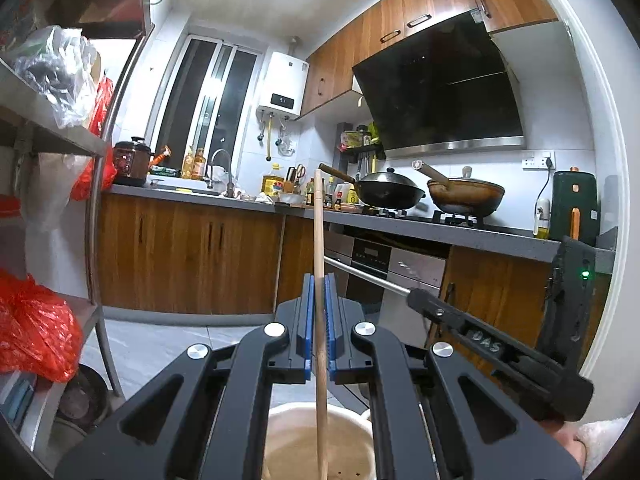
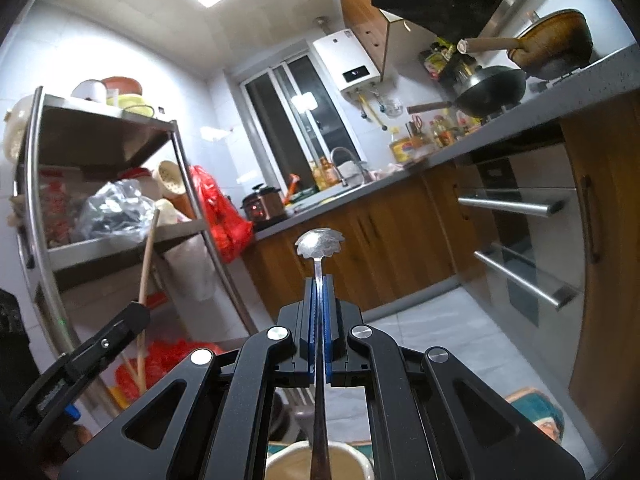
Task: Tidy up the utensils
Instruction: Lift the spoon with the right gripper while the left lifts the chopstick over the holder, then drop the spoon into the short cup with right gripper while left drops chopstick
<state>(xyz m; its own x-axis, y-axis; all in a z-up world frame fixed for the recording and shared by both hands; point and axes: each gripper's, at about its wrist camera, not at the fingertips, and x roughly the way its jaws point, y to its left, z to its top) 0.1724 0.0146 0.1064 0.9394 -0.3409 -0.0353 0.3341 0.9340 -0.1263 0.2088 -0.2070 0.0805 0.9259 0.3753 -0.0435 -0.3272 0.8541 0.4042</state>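
My left gripper [image 1: 319, 282] is shut on a long wooden chopstick [image 1: 318, 220] that stands upright between its blue pads. The chopstick's lower end reaches down over a beige cup [image 1: 288, 444] at the bottom edge. My right gripper [image 2: 319, 280] is shut on the handle of a metal spoon [image 2: 318, 242], whose scalloped bowl points up and away. The handle runs down over the beige cup [image 2: 348, 460]. Each gripper shows in the other's view. The right gripper [image 1: 414, 296] comes in from the right with the spoon handle [image 1: 360, 276]. The left gripper [image 2: 138, 310] is at lower left with the chopstick [image 2: 149, 252].
A grey kitchen counter [image 1: 460, 236] carries two woks [image 1: 390, 190] on the stove, plus bottles and a sink. An oven with steel bar handles [image 2: 508, 204] sits under it. A steel rack [image 1: 60, 136] with red bags [image 1: 36, 328] stands at the left. Tiled floor [image 2: 432, 328] lies between.
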